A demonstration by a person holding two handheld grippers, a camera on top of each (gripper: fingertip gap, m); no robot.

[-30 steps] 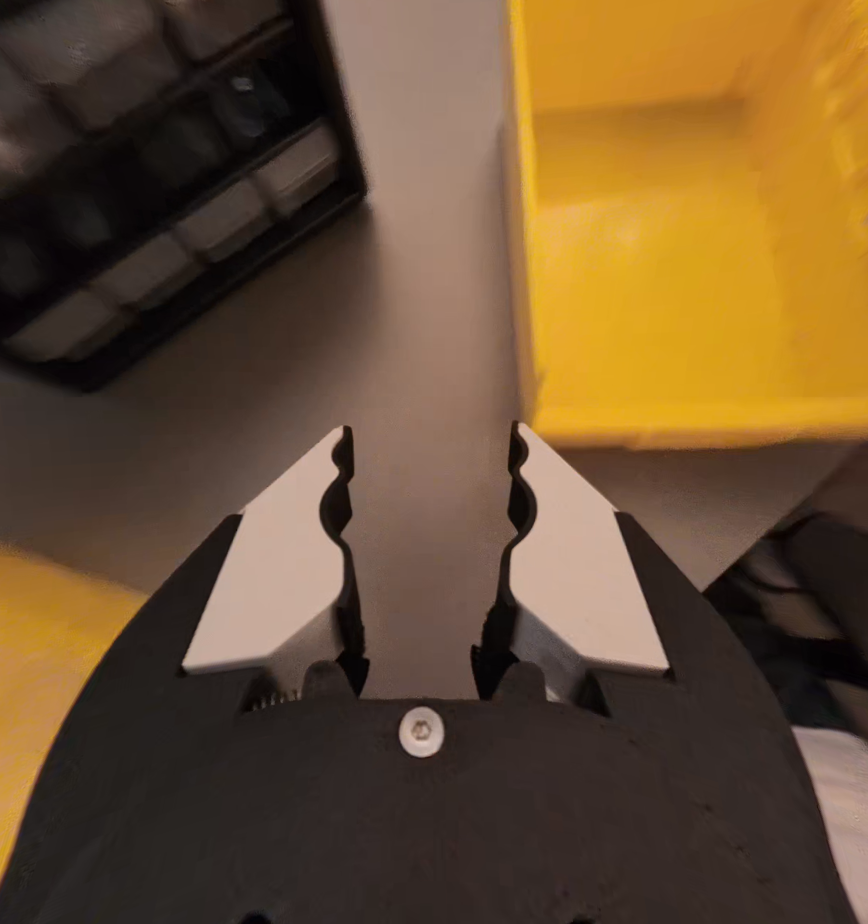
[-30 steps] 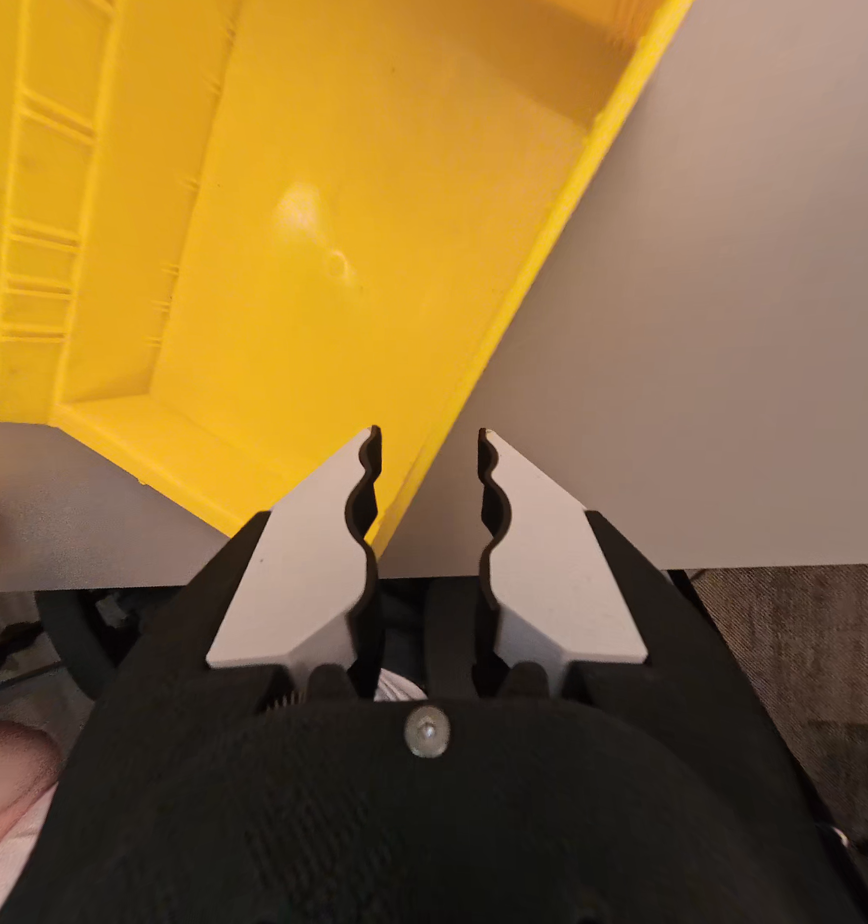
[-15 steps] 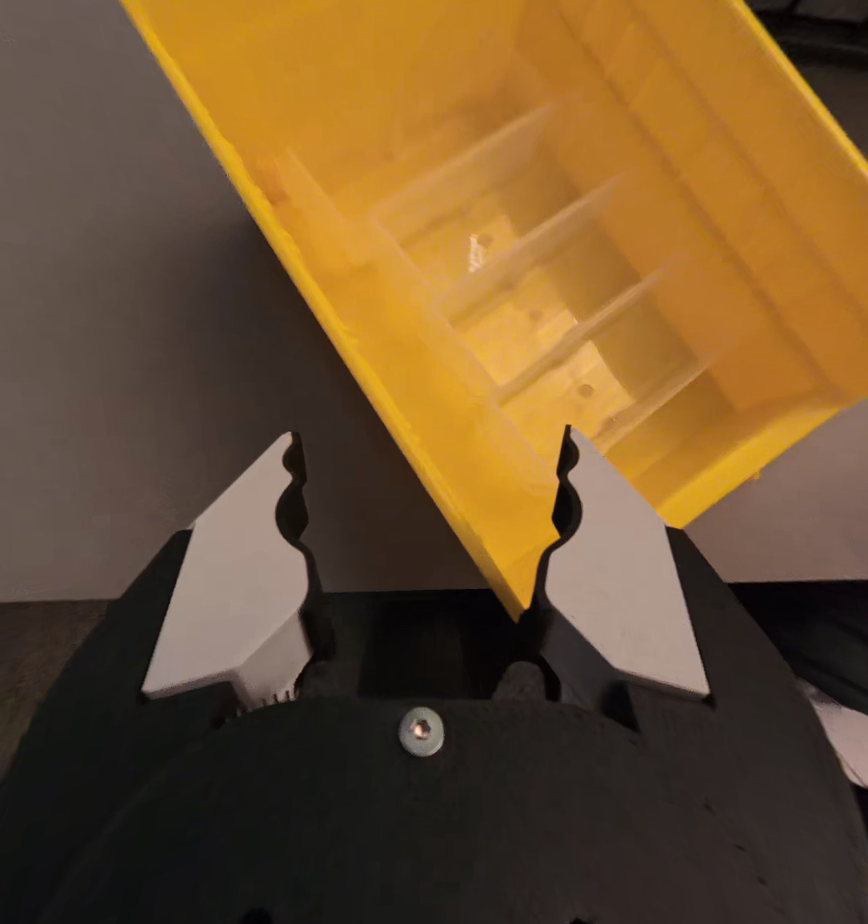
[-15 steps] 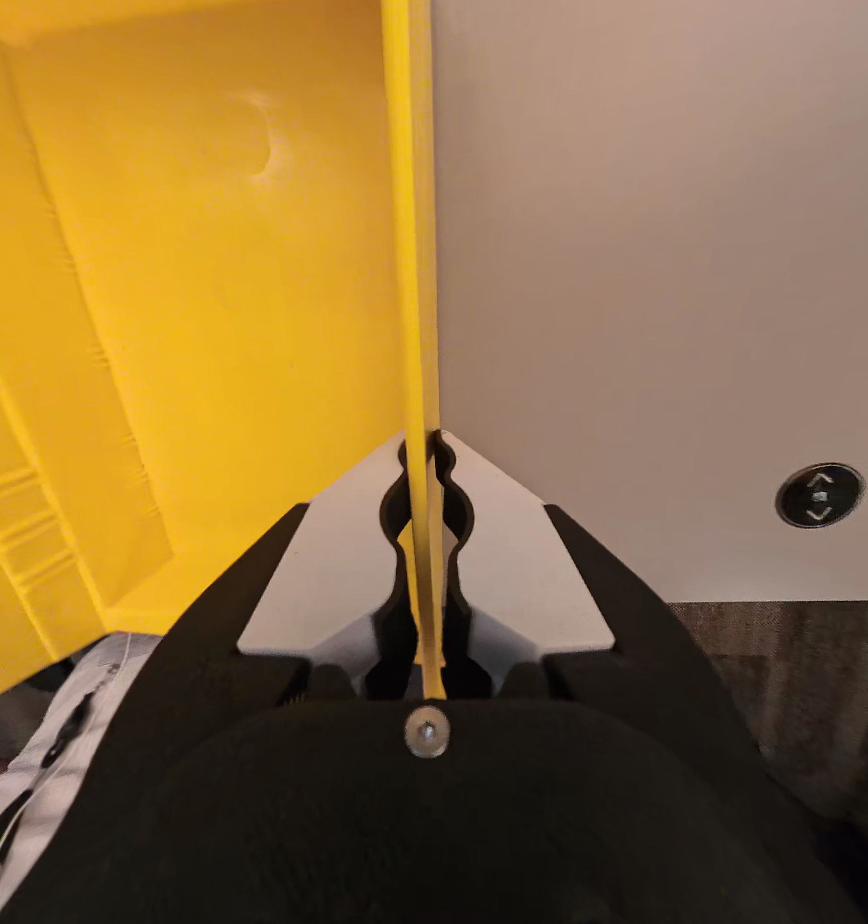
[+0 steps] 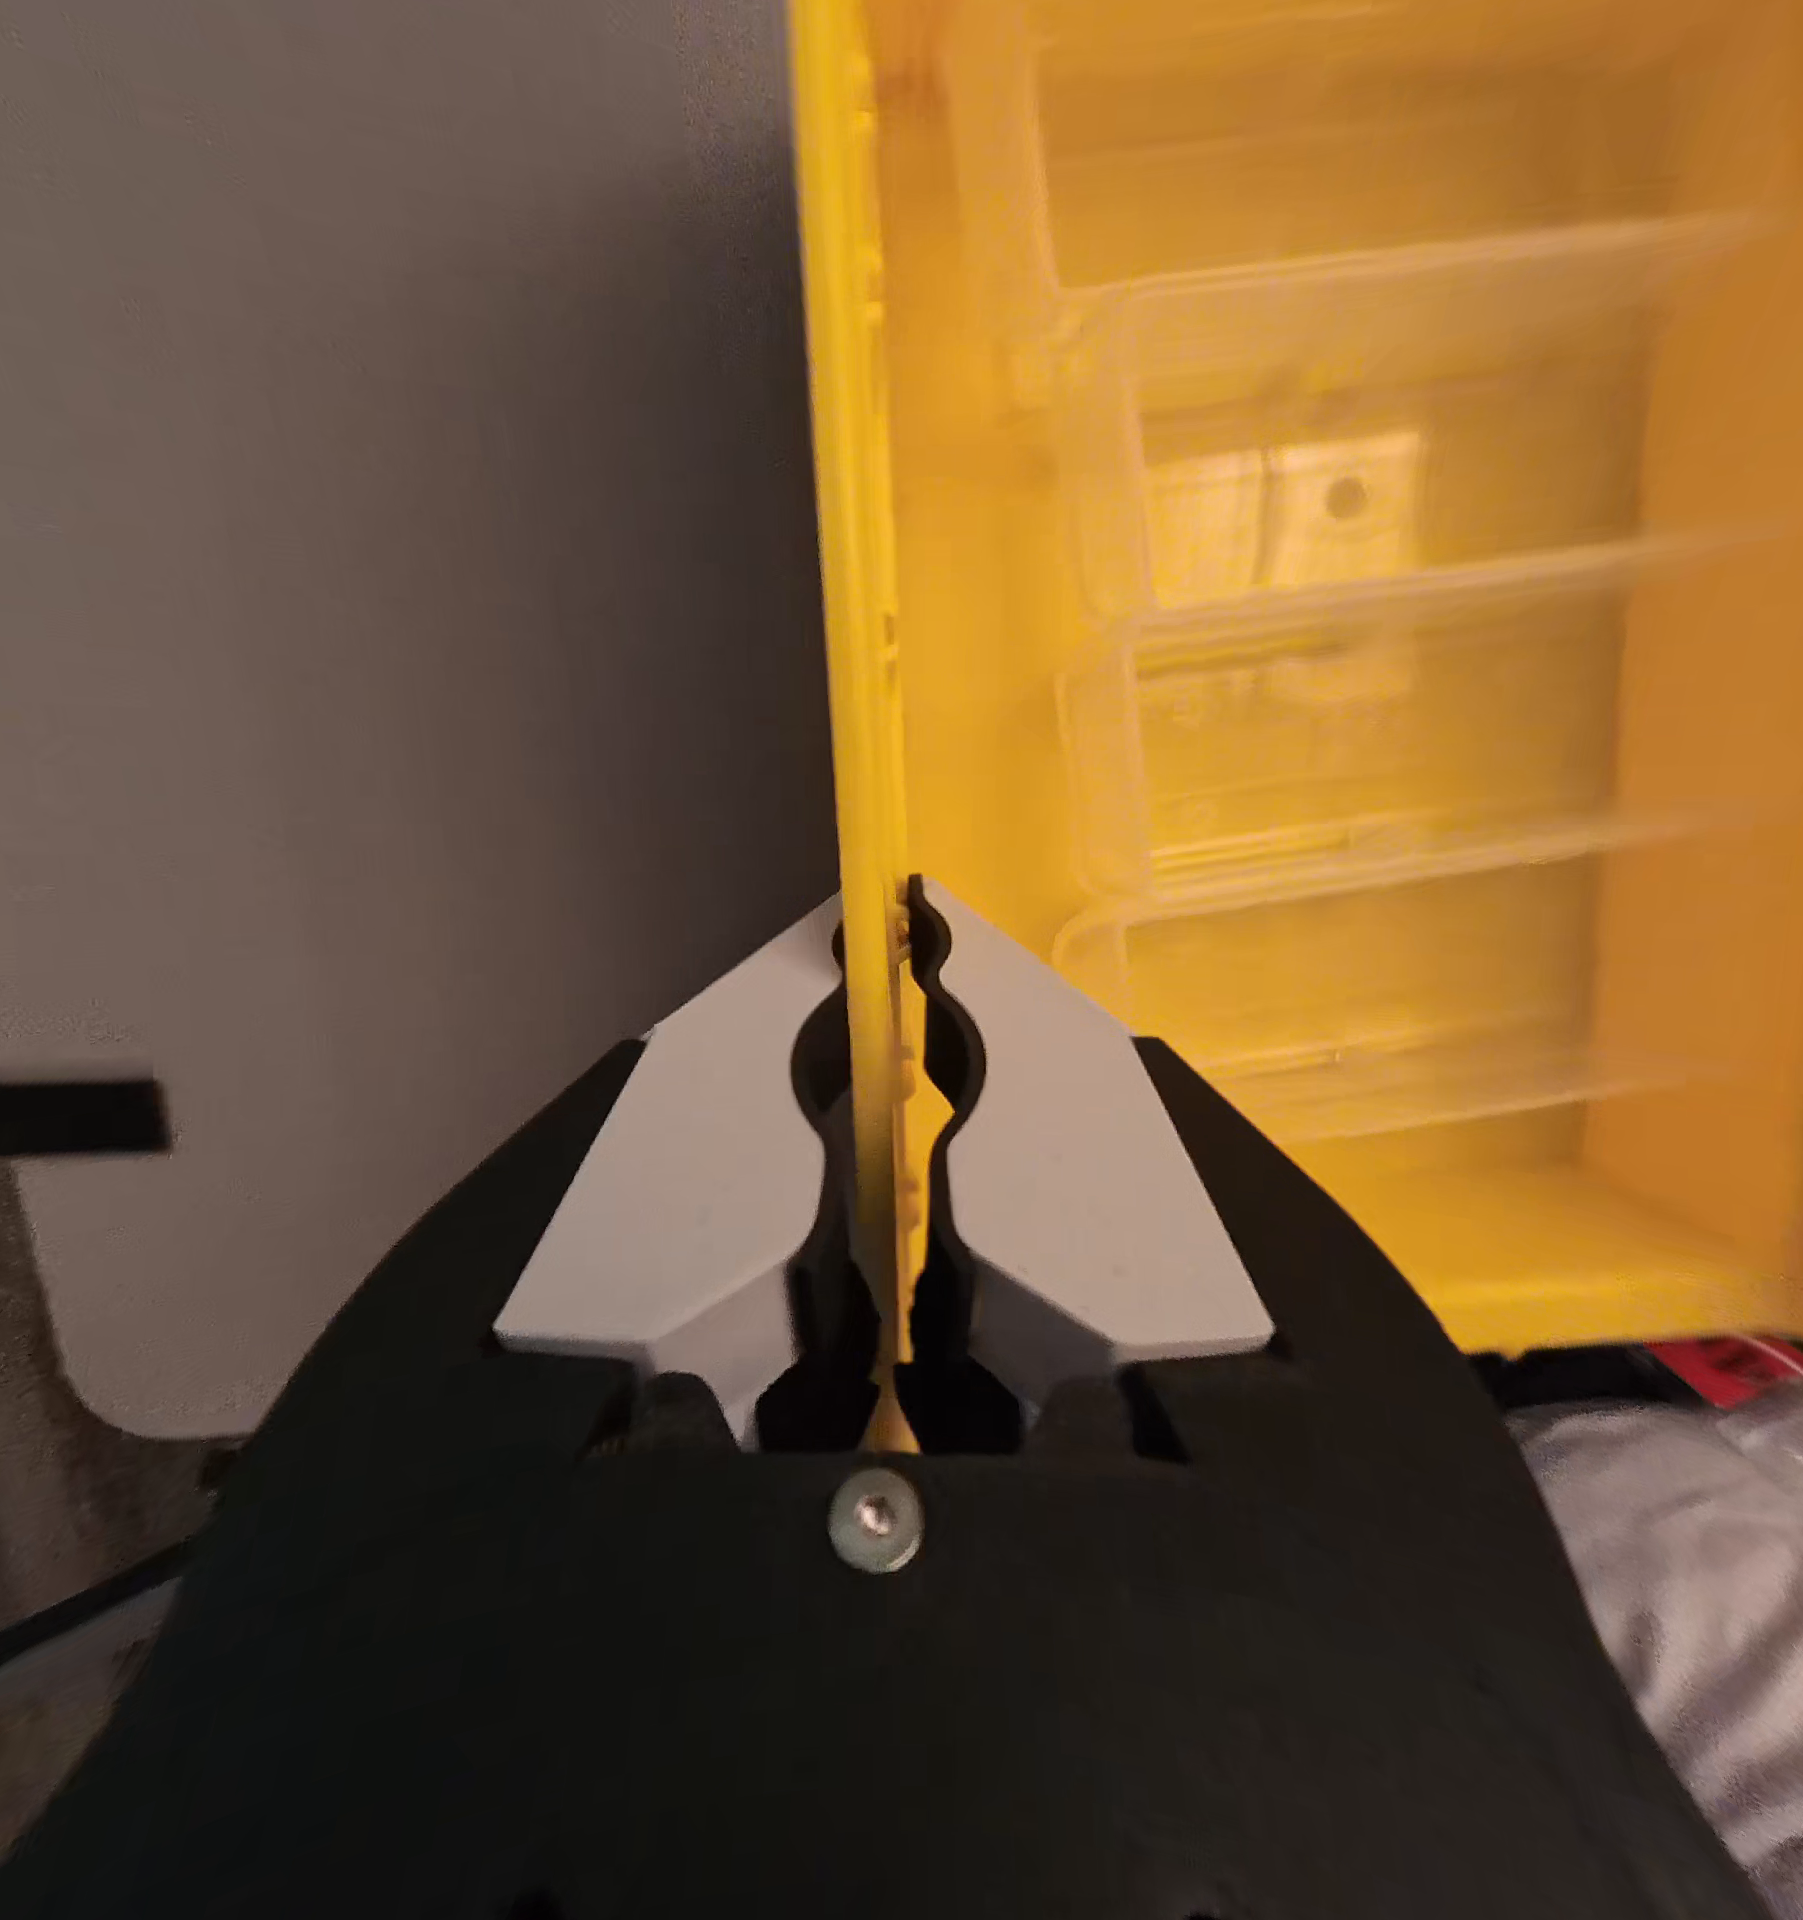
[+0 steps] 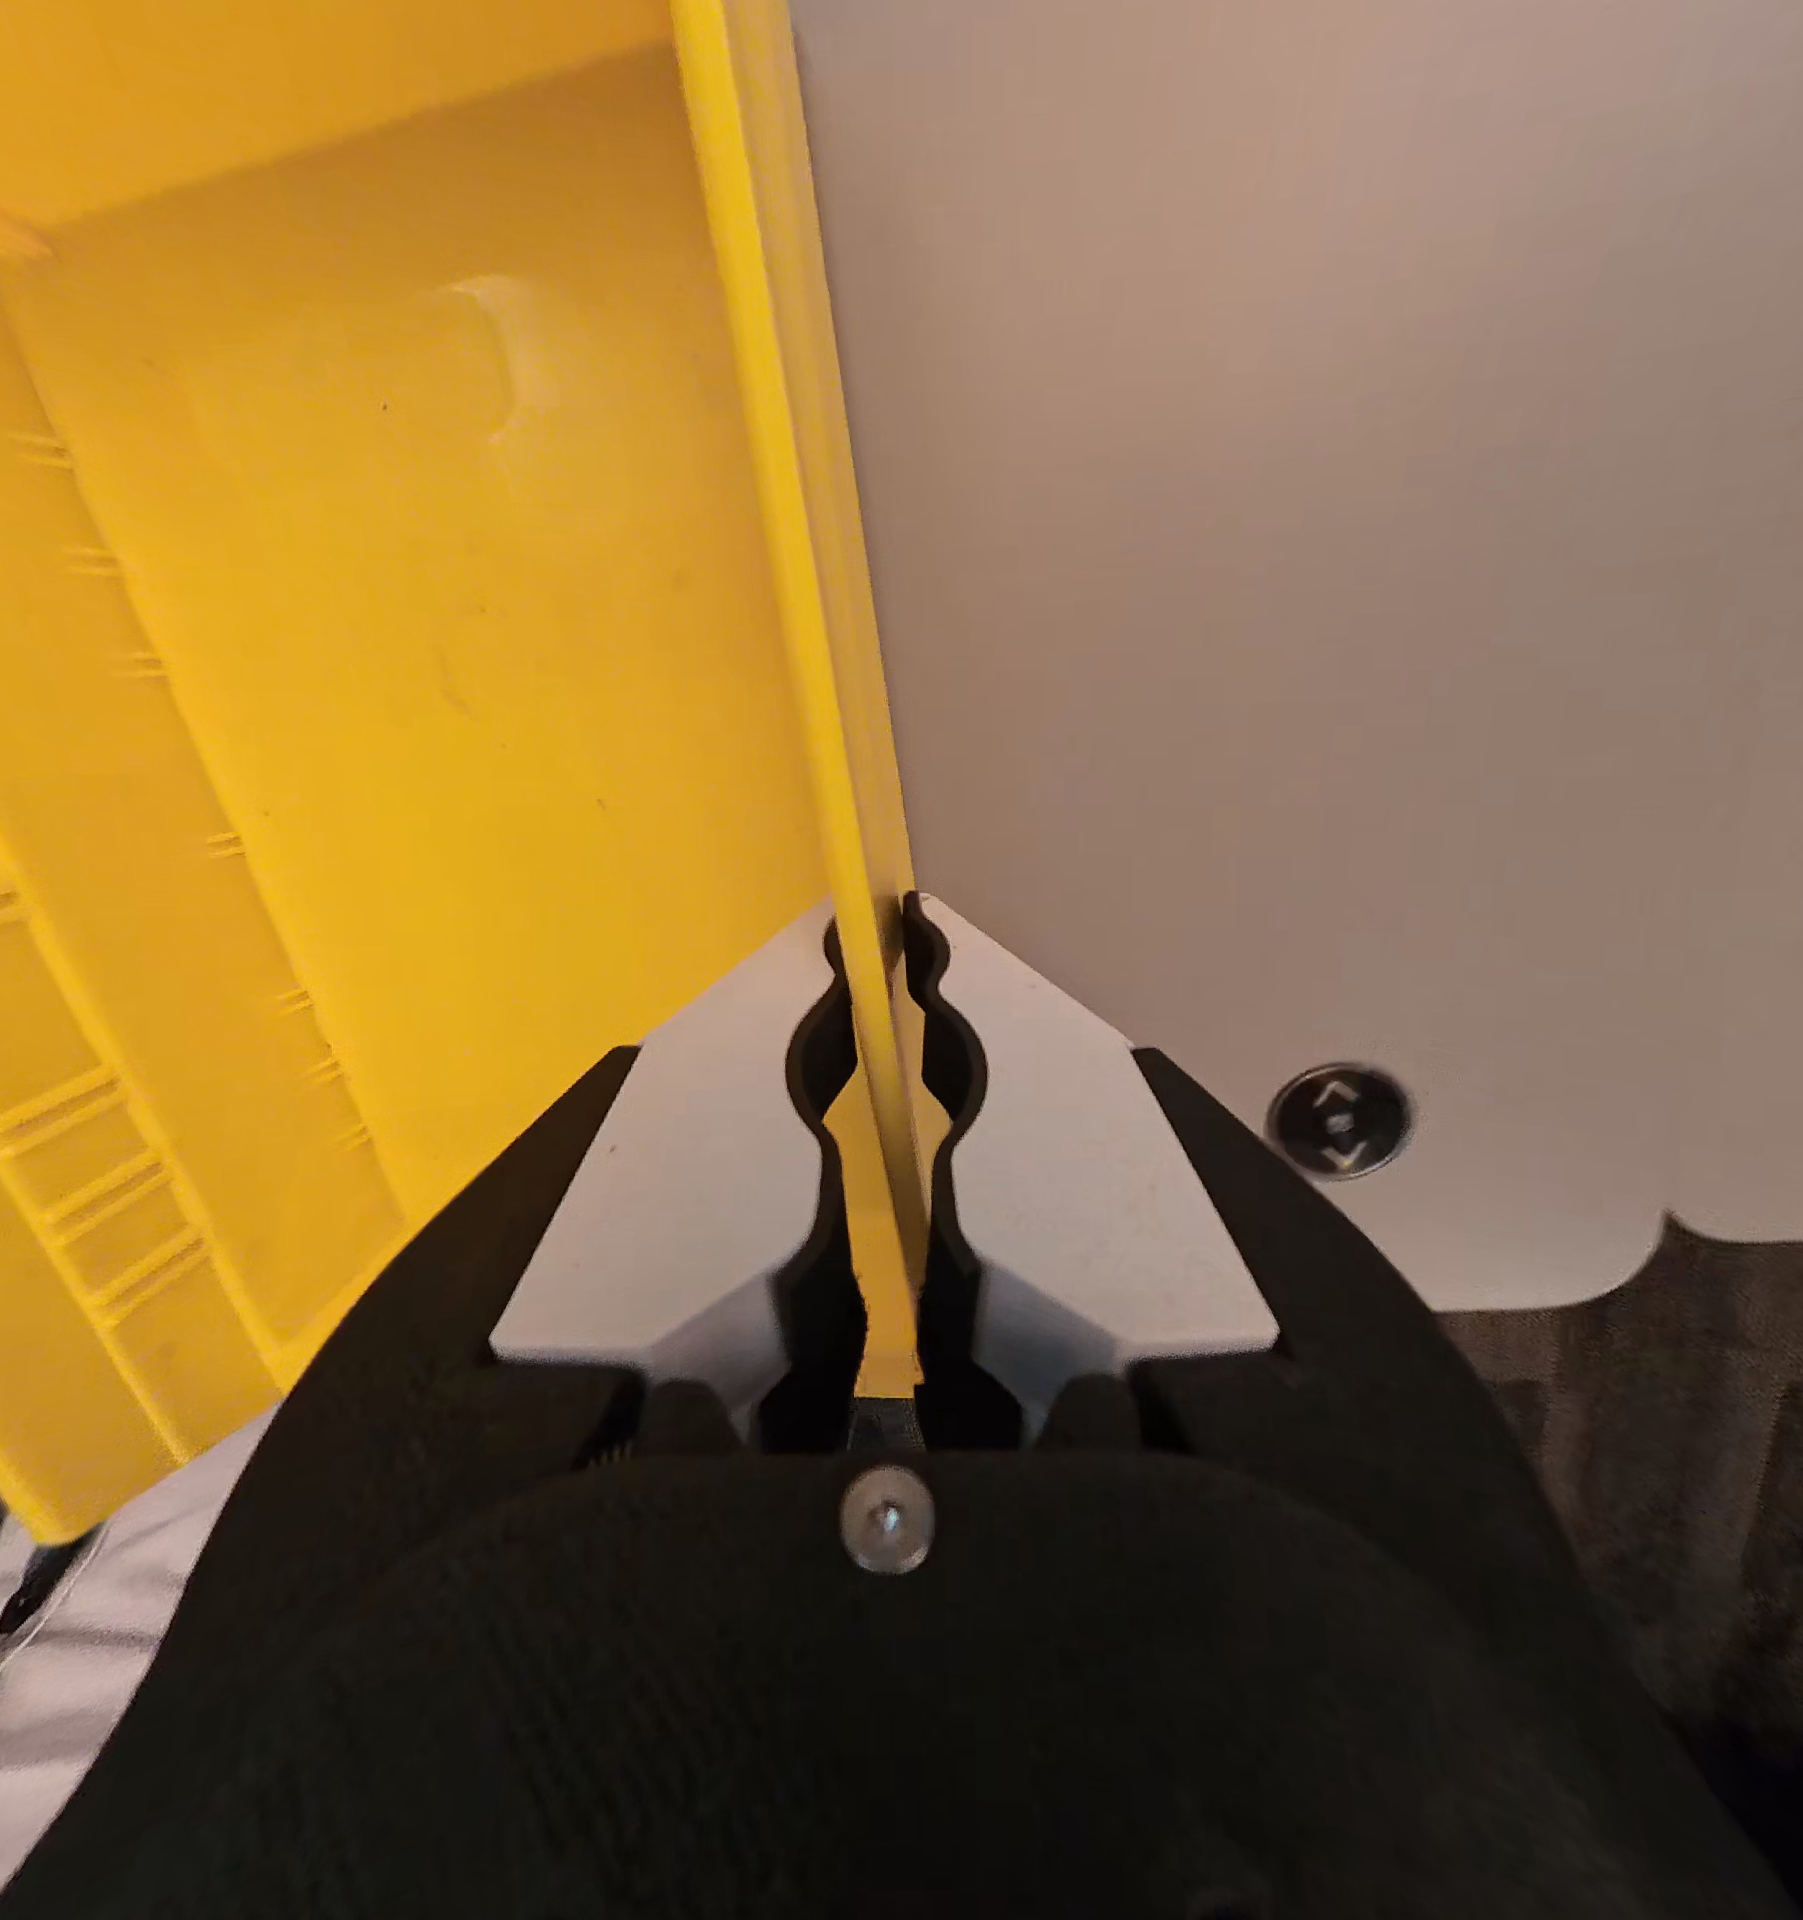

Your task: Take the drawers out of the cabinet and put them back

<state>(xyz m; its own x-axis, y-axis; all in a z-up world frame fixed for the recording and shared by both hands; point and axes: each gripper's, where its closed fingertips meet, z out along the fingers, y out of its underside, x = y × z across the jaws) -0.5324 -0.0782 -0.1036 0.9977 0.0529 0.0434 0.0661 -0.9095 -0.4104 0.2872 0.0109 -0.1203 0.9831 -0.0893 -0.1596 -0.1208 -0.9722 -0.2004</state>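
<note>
In the left wrist view my left gripper (image 5: 876, 894) is shut on the left side wall of a yellow bin (image 5: 855, 416). Several clear plastic drawers (image 5: 1344, 727) lie inside that bin, blurred. In the right wrist view my right gripper (image 6: 866, 914) is shut on the right side wall of a yellow bin (image 6: 409, 623), whose visible inside shows no drawers. I cannot tell whether both grippers hold the same bin. The cabinet is out of view.
The bin stands at the near edge of a pale table (image 5: 357, 520), which also shows in the right wrist view (image 6: 1344, 520). A round black button (image 6: 1338, 1120) sits by the table's edge. Carpet (image 6: 1655, 1507) lies below. Light clothing (image 5: 1655, 1610) is close beneath the grippers. Some 80 centimeters of space lies between my two pairs of fingers.
Both grippers were open a second ago and have shut on a bin wall, the right first, then the left. The left view swung away from the black cabinet.
</note>
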